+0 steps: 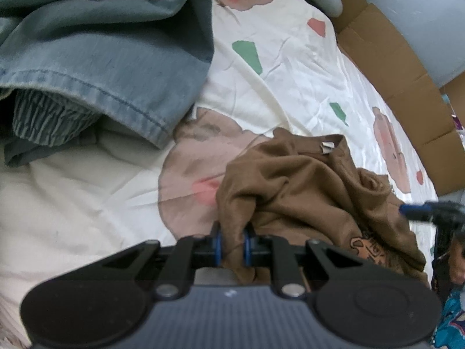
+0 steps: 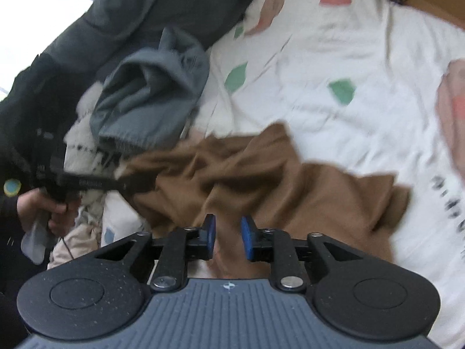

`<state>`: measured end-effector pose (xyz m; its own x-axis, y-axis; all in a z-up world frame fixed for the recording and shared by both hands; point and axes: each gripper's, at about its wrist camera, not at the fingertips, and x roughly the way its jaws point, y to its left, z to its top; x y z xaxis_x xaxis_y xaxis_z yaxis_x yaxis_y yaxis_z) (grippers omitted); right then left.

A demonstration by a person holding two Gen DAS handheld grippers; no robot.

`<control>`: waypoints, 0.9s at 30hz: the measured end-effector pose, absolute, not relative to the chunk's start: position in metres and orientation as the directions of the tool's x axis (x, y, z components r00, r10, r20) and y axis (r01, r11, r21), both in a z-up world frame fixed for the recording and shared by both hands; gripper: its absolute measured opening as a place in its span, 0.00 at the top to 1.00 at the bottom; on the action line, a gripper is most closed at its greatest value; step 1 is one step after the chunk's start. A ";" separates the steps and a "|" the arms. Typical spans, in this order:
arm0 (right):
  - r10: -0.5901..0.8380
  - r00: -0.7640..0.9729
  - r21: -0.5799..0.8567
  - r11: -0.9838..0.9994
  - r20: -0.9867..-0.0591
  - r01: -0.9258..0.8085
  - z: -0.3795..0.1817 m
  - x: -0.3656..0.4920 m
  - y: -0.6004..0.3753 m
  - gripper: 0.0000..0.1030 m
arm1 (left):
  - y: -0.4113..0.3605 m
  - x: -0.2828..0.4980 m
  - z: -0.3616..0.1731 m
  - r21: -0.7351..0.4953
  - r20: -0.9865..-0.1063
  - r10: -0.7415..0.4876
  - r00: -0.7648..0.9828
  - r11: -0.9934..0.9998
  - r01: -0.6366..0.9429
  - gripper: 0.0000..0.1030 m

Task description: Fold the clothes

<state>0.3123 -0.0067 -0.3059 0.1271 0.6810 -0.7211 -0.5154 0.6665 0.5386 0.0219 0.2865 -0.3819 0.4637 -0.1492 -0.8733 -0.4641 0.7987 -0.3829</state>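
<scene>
Left claw [image 1: 233, 242] clenched on bunched brown garment [image 1: 305, 186] on bed [image 1: 290, 67]. Right claw [image 2: 228, 234] released, empty, above cloth. Judgement: grip opposite edge, pull taut before folding.

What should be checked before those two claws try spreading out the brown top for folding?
1. Left claw grips the brown top: ok, fabric is pinched between its pads.
2. Right claw grips the top: not ok, it is open above the cloth.
3. Top lies flat: not ok, it is crumpled.
4. Free bedsheet to spread on: ok, bare sheet lies beyond the top.
5. Denim garment apart from the top: ok.
6. Which part of the top the left claw holds: cannot tell.
</scene>
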 end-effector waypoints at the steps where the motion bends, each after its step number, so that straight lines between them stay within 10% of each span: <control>1: 0.674 0.148 0.528 0.678 -0.724 -0.511 -0.304 0.318 -0.012 0.75 | 0.286 0.022 -0.382 -0.382 -0.874 -0.149 0.463 0.799 -0.464 0.85; 20: 0.439 0.254 0.345 0.874 -0.862 -0.341 -0.355 0.374 -0.059 0.45 | 0.284 0.021 -0.385 -0.380 -0.877 -0.150 0.456 0.799 -0.466 0.86; 27: 0.452 0.210 0.379 0.872 -0.867 -0.310 -0.377 0.380 -0.052 0.54 | 0.283 0.025 -0.388 -0.369 -0.881 -0.147 0.449 0.808 -0.460 0.87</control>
